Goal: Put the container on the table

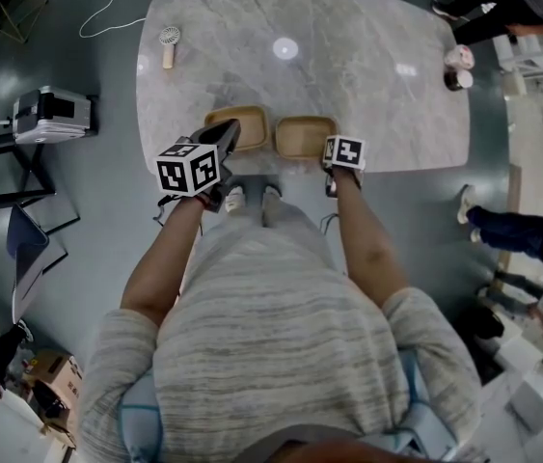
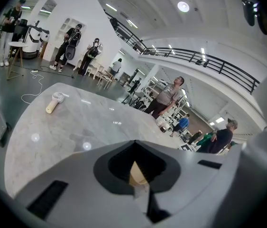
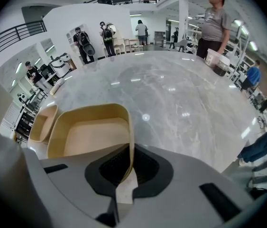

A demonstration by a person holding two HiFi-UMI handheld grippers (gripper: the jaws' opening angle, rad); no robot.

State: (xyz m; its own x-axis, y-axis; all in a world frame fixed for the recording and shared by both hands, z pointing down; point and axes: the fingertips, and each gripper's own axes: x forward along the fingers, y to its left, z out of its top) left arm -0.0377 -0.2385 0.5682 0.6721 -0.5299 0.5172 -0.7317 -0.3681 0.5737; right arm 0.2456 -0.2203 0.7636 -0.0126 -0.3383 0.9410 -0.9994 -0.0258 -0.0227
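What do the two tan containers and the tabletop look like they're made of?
The right container and left container: thin, matte tan walls, rounded corners; likely moulded fibre or plastic, unclear which. The table: grey veined top with glossy light reflections; polished marble or marble-look slab.
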